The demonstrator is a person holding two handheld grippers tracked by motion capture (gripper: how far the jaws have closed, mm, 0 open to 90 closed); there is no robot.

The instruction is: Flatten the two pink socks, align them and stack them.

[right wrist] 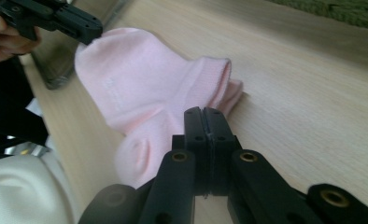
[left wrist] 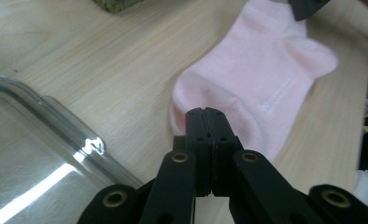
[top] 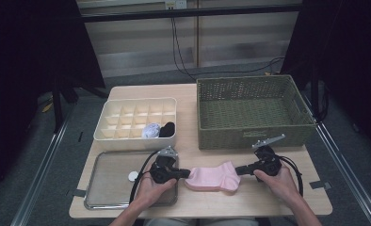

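- My left tool [top: 187, 173] has its jaws together, pinching the toe edge of the pink sock [top: 213, 177]; in the left gripper view the jaw tips sit right on the sock's [left wrist: 259, 88] near hem with fabric bunched around them.
- My right tool [top: 238, 170] has its jaws together too, at the cuff end of the sock; in the right gripper view the tips meet at the folded cuff edge of the sock [right wrist: 149, 88], and the pads look clamped on that fabric.
- The sock lies flat on the worktop [top: 249, 197] between my two tools, near the front edge, toe to my left and cuff to my right.
- A metal tray [top: 108, 181] lies on the worktop at my left, just beside the sock; my left hand [top: 151, 188] rests over its right part. A small white disc [top: 133, 176] lies in the tray.
- Behind the tray stands a cream divided box [top: 106, 136]; one front compartment holds a pale rolled bundle [top: 150, 130] and the next one to the right a black bundle [top: 167, 129].
- A green woven basket [top: 249, 136] stands at the back right, well apart from the sock.
- My right hand [top: 278, 181] rests on the worktop in front of the basket.
- In the right gripper view my left tool [right wrist: 86, 30] touches the far end of the sock.
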